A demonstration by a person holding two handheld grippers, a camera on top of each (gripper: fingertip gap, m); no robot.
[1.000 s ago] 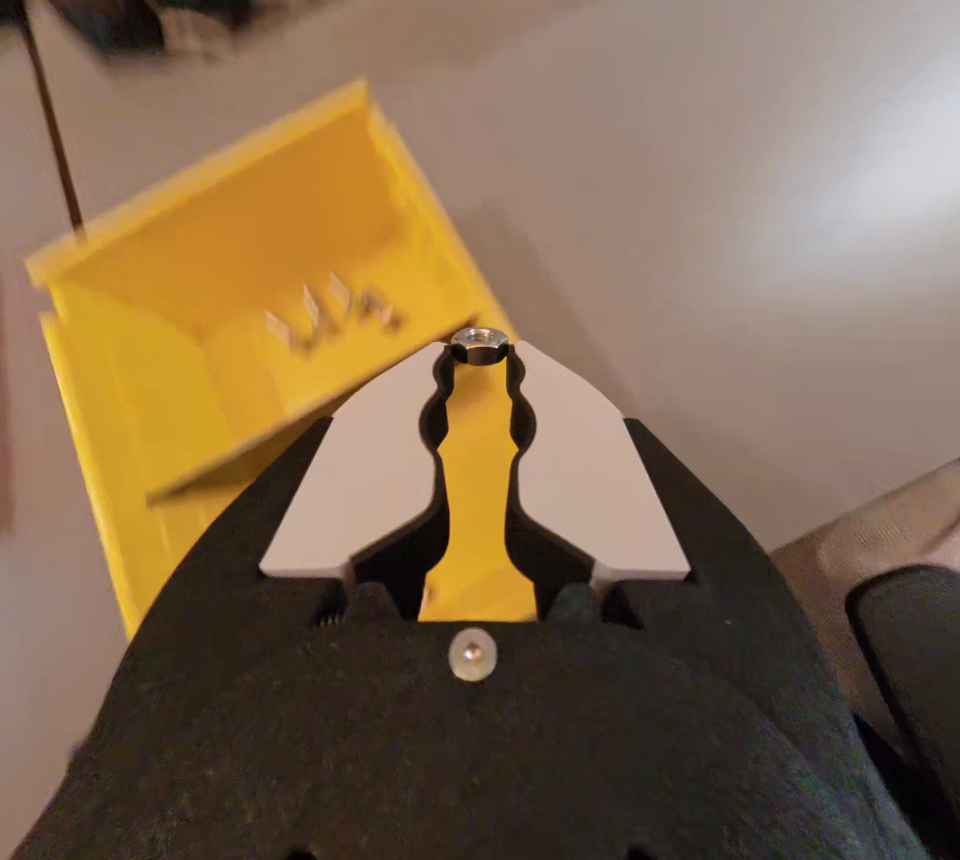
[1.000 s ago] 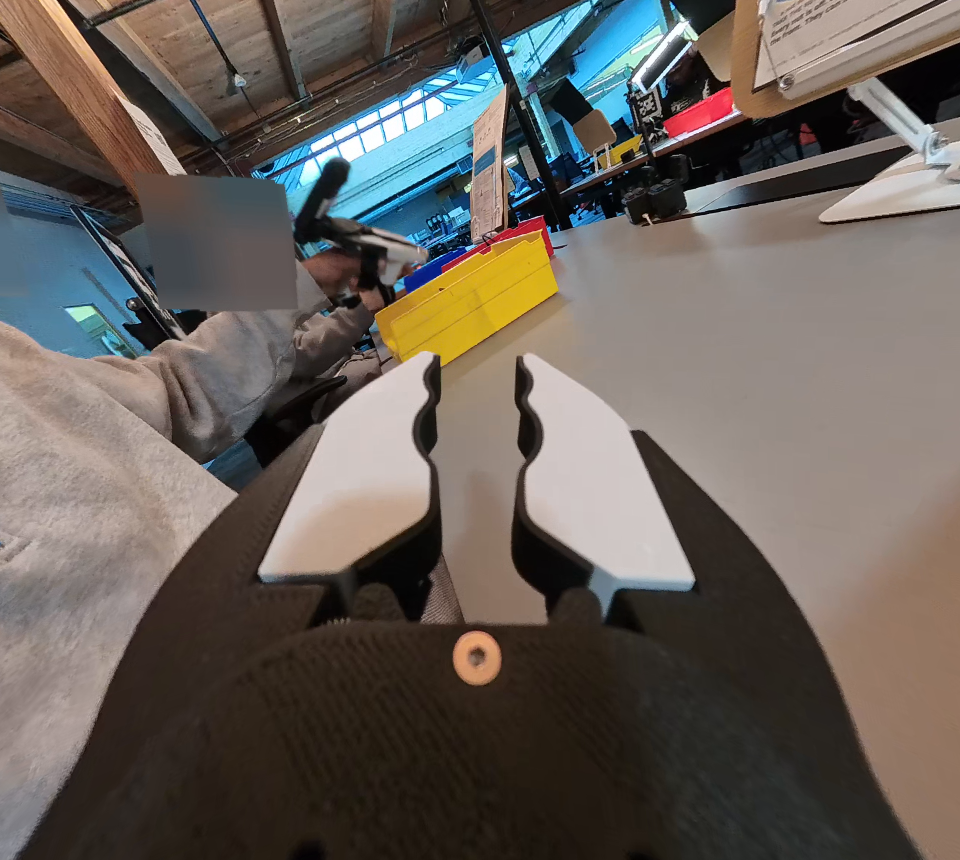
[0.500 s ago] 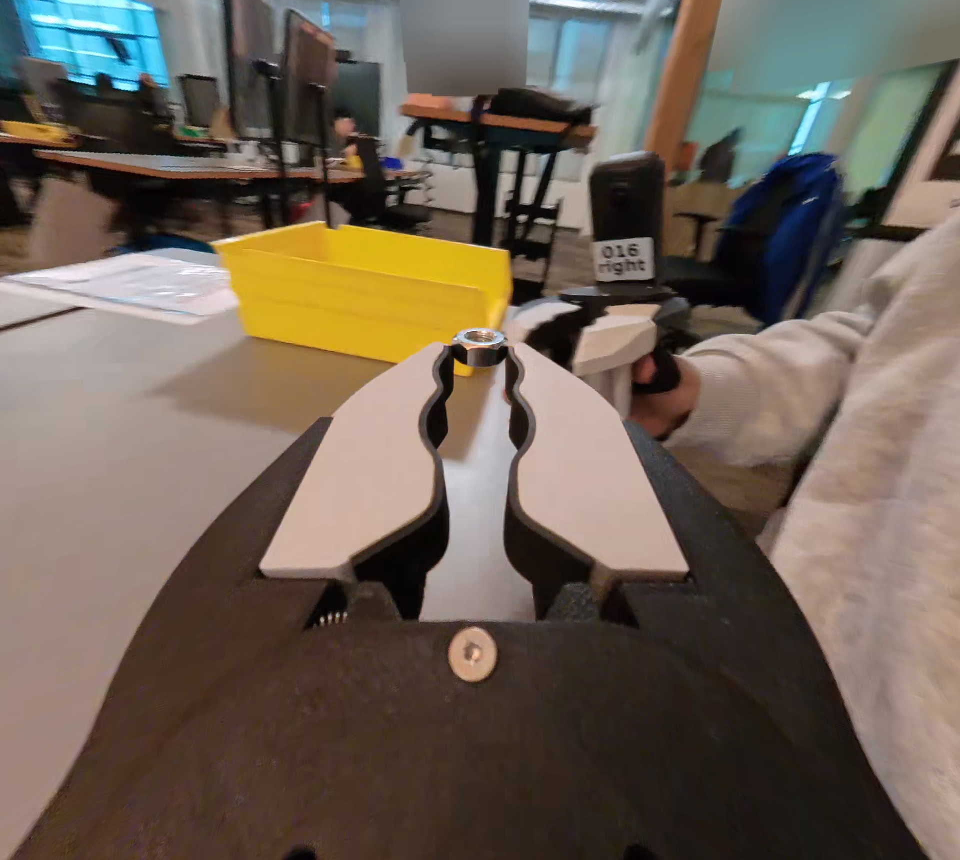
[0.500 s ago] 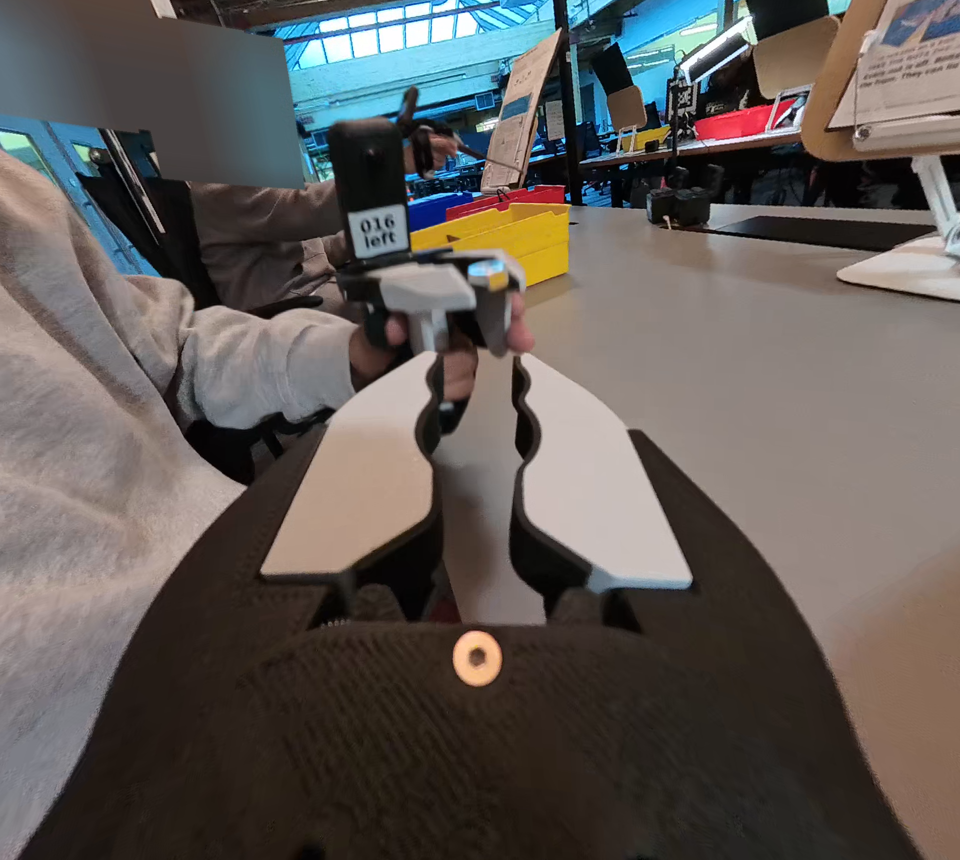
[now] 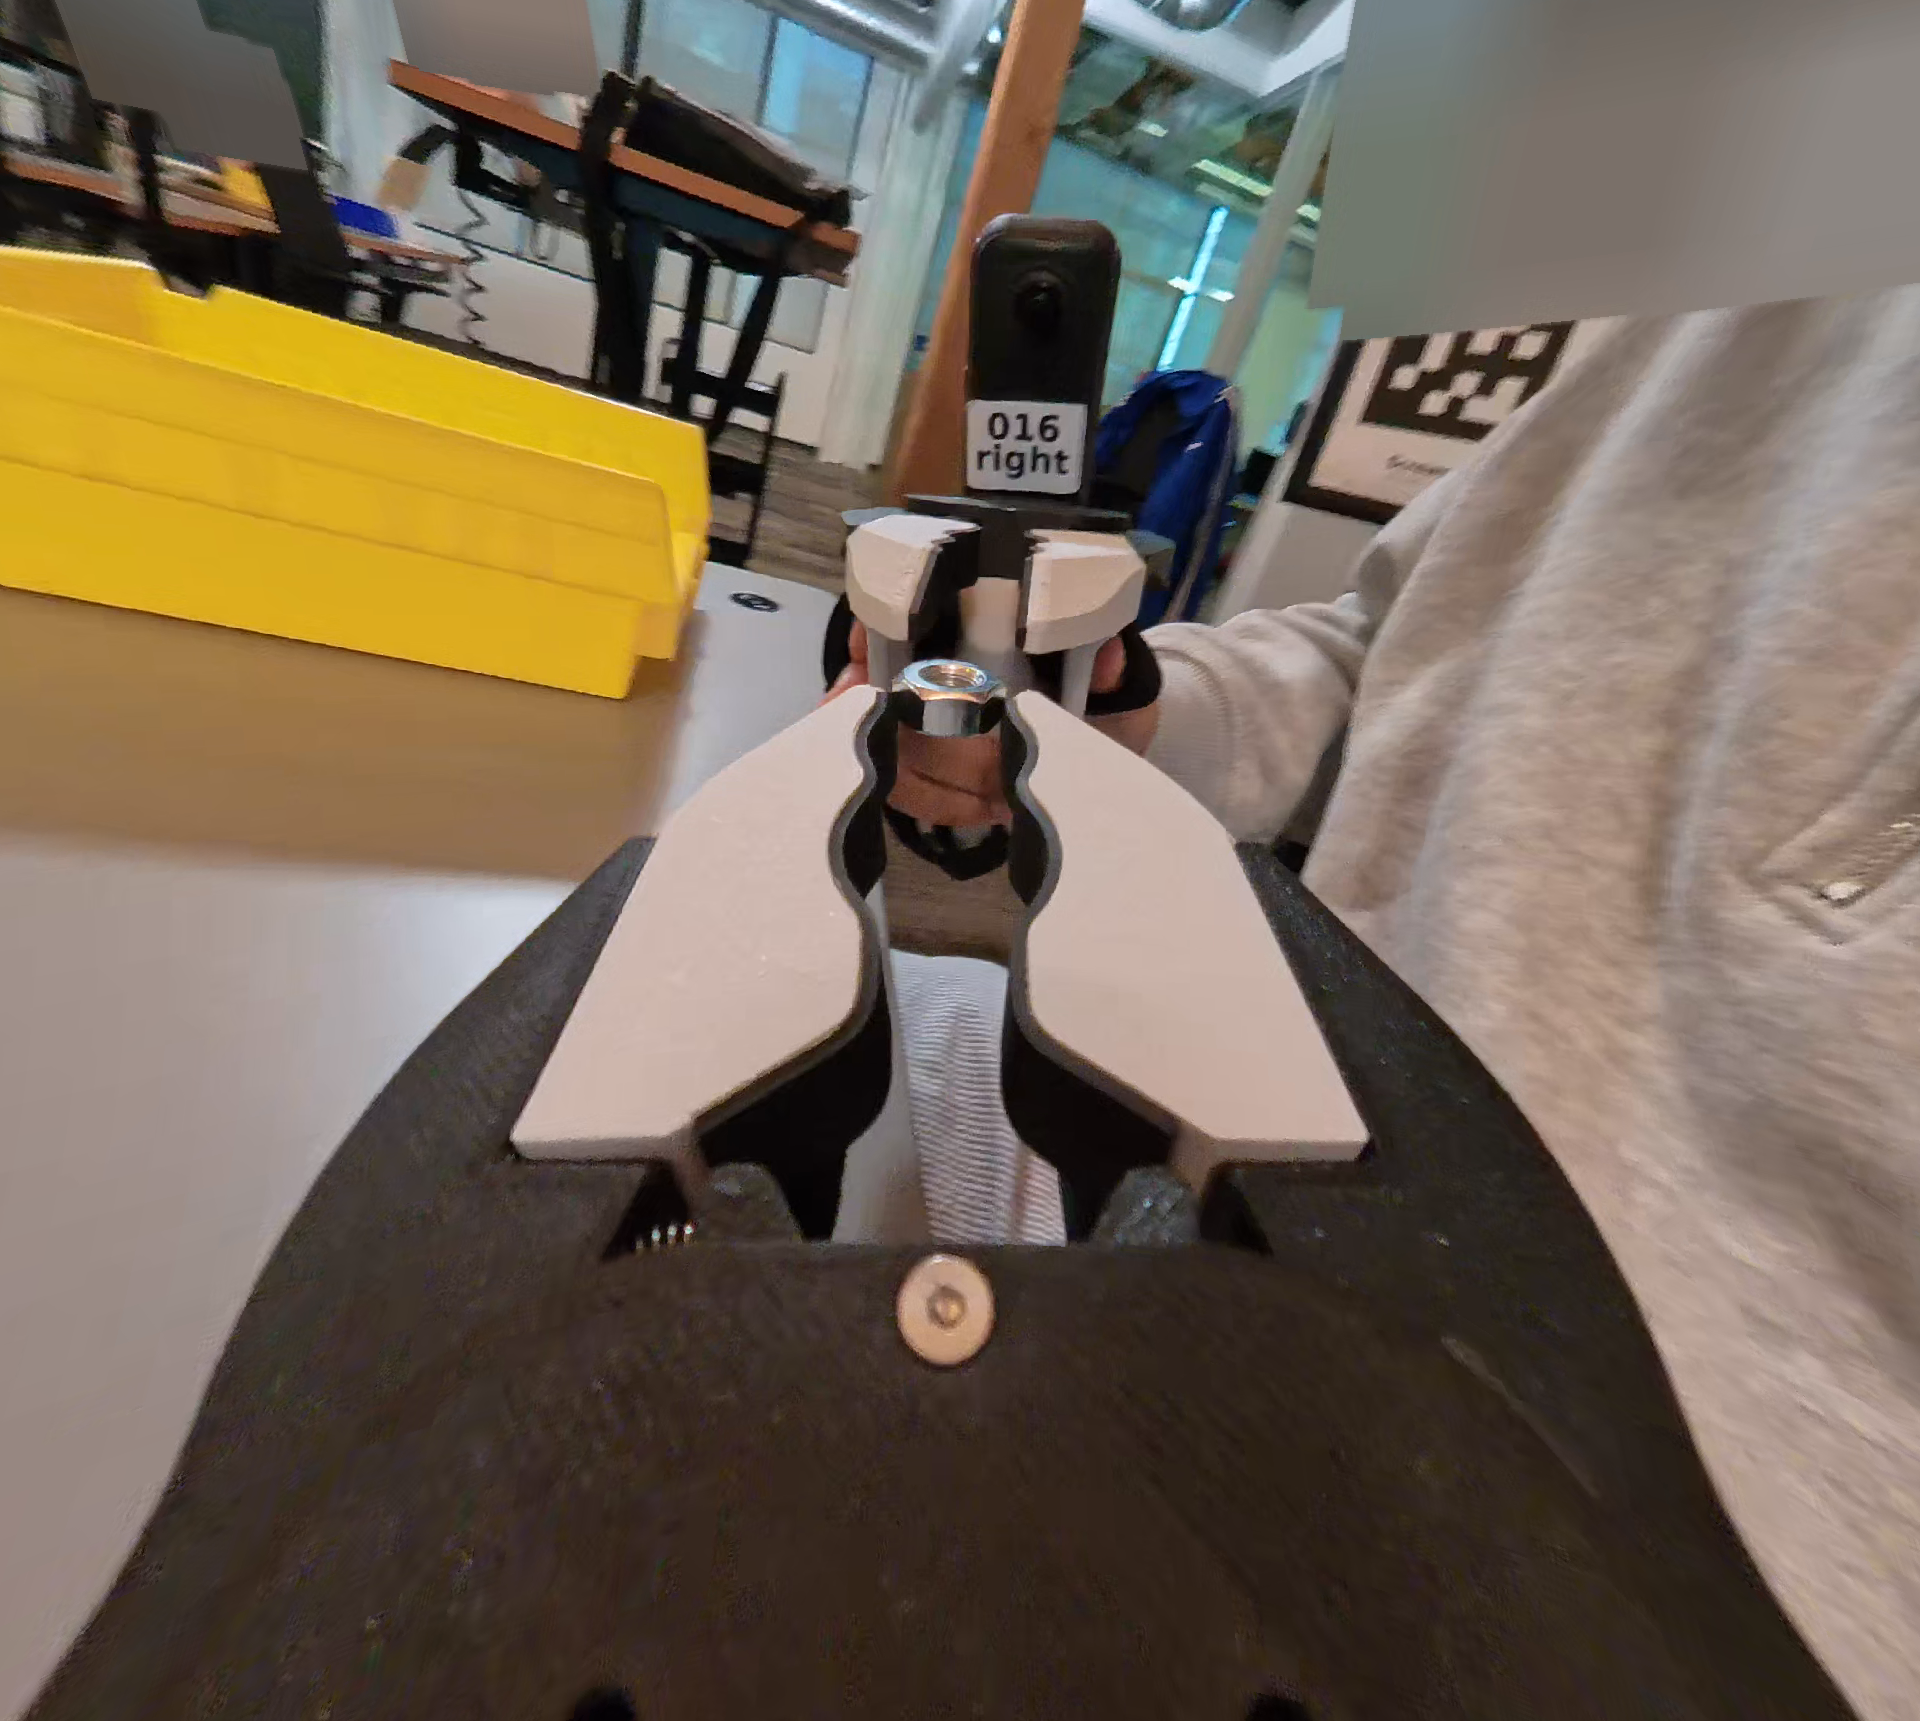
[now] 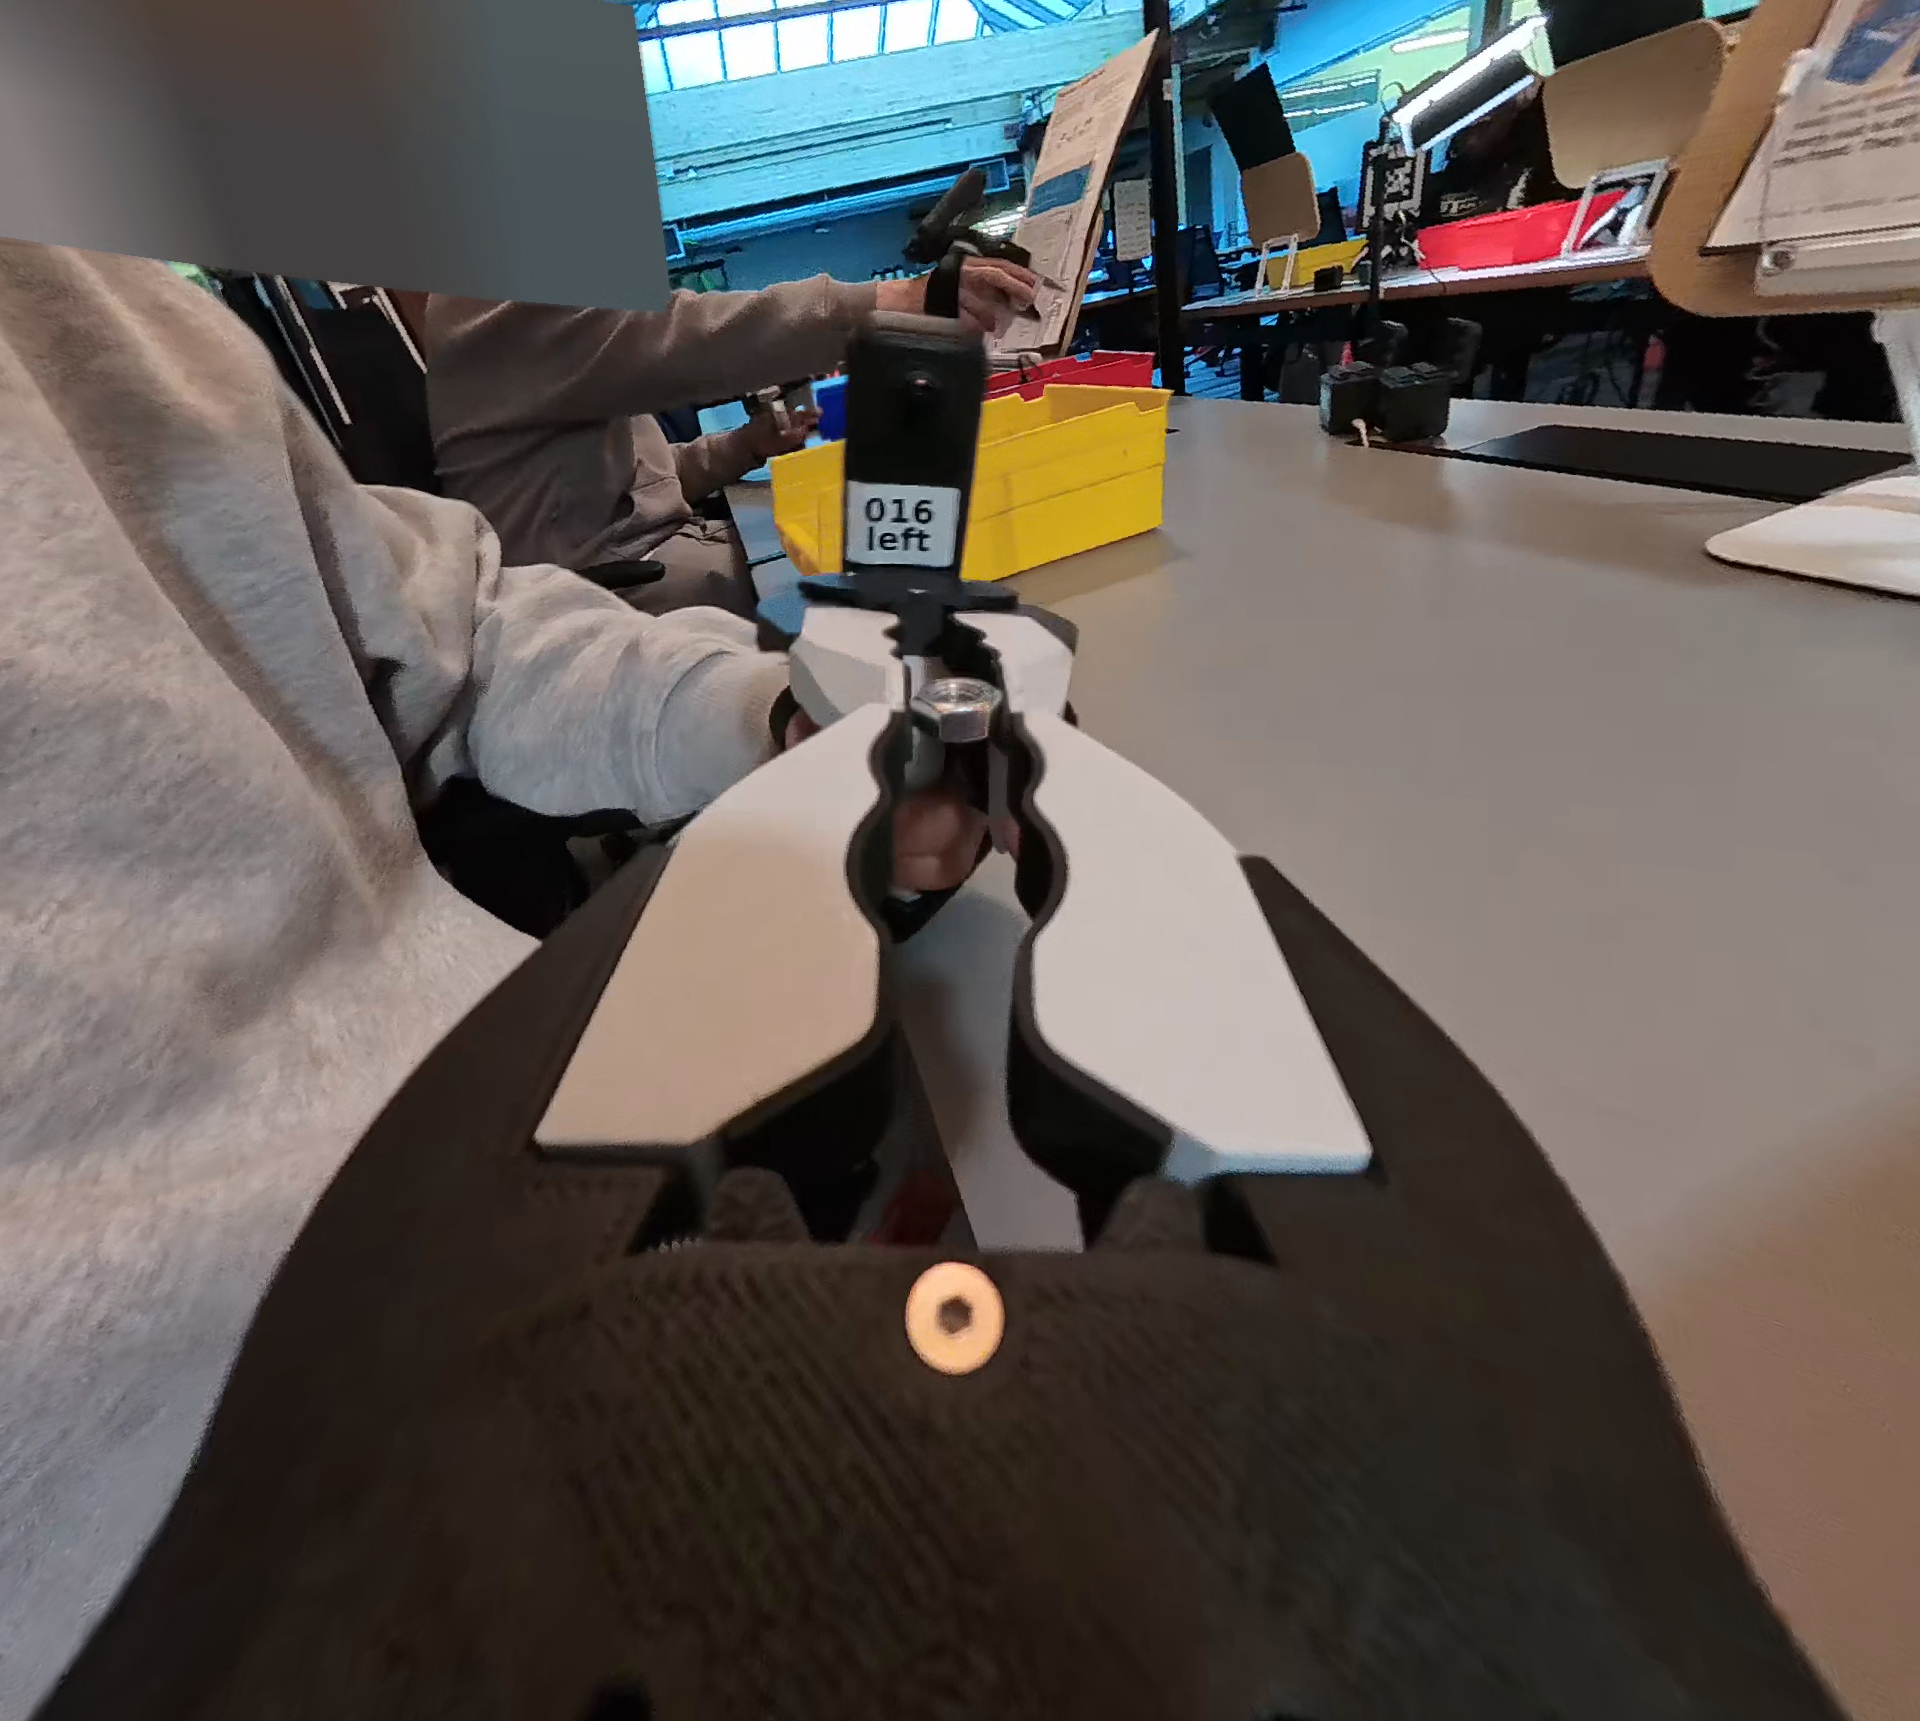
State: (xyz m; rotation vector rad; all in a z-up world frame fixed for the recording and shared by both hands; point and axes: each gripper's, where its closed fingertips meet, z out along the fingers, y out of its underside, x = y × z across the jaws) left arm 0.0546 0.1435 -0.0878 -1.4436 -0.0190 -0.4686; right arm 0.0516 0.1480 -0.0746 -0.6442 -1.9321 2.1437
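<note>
My left gripper (image 5: 945,713) is shut on a small silver hex nut (image 5: 945,701), pinched at its very tips with the hole facing up. My right gripper (image 6: 954,728) is open and empty. The two point at each other, tips nearly meeting above the table's near edge. In the right wrist view the nut (image 6: 954,715) sits level with the gap between my right fingertips, held by the left gripper (image 6: 930,648) behind it. In the left wrist view the right gripper (image 5: 992,591) is just beyond the nut, jaws apart.
A yellow bin (image 5: 312,508) stands on the grey table (image 5: 208,996); it also shows in the right wrist view (image 6: 1060,476). A grey sleeve (image 5: 1610,736) is close on the right. Another person (image 6: 582,404) sits behind. A white stand base (image 6: 1829,539) is far right.
My left gripper swung up from over the yellow bin and turned toward the right one, still holding the nut. Both grippers moved closer until their tips nearly meet.
</note>
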